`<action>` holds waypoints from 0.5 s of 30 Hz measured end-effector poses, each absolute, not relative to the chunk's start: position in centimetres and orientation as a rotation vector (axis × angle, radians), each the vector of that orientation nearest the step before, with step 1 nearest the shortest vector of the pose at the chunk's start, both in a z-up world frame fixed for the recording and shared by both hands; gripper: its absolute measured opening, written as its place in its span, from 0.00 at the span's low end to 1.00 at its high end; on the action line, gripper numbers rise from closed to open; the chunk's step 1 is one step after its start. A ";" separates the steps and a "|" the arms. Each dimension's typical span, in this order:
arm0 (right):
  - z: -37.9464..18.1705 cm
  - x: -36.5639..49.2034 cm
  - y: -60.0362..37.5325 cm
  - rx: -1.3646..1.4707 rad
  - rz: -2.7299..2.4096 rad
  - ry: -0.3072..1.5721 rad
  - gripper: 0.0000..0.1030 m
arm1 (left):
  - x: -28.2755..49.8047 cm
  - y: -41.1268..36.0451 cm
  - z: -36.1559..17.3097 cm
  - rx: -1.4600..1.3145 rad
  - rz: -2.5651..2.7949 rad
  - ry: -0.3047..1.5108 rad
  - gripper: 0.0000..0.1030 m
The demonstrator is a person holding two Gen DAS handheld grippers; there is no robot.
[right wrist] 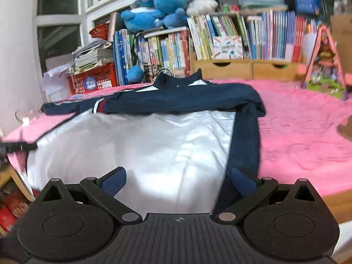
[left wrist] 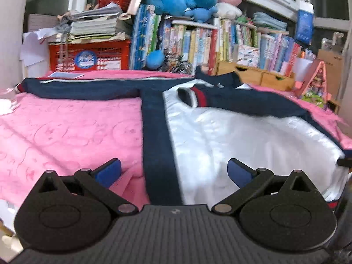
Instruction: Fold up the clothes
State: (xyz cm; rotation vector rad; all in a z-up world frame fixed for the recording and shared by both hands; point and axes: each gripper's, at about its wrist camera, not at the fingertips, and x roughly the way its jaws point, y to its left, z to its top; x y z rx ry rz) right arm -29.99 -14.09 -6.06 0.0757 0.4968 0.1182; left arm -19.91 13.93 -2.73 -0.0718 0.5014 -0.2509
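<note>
A navy and white jacket (left wrist: 231, 132) lies spread flat on the pink bedspread (left wrist: 66, 127), collar at the far side. One navy sleeve (left wrist: 83, 88) stretches out to the left; the other sleeve (right wrist: 187, 101) is folded across the chest, its red and white cuff near the middle. My left gripper (left wrist: 173, 171) hovers open over the jacket's navy side stripe near the hem, nothing between its blue pads. My right gripper (right wrist: 179, 180) is open over the white panel (right wrist: 136, 140) near the hem, its right pad by the other navy stripe. The other gripper's tip (right wrist: 19, 147) shows at the left edge.
Behind the bed stand rows of books (left wrist: 198, 44), a red crate (left wrist: 88, 55) with stacked papers, wooden drawers (right wrist: 246, 68), blue and pink plush toys (right wrist: 167, 2) and a pink toy house (right wrist: 325, 66). Bare pink bedspread (right wrist: 303, 136) lies right of the jacket.
</note>
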 end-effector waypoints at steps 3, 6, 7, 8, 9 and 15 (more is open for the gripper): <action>-5.5 -30.0 -13.3 0.022 0.121 0.503 1.00 | -16.2 13.0 -0.2 -0.151 -0.344 0.488 1.00; -4.9 -28.5 -12.9 0.032 0.124 0.476 1.00 | -11.3 11.6 1.7 -0.217 -0.402 0.500 1.00; -4.8 -27.9 -12.8 0.046 0.121 0.467 1.00 | -9.1 10.8 1.8 -0.222 -0.394 0.522 1.00; -4.8 -27.1 -12.8 0.060 0.119 0.464 1.00 | -6.9 10.0 1.8 -0.226 -0.383 0.550 1.00; -4.8 -26.2 -12.7 0.073 0.118 0.463 1.00 | -4.5 9.3 1.4 -0.226 -0.360 0.592 1.00; -5.9 -23.7 -12.4 0.089 0.117 0.473 1.00 | 3.7 7.8 -2.2 -0.263 -0.197 0.776 0.56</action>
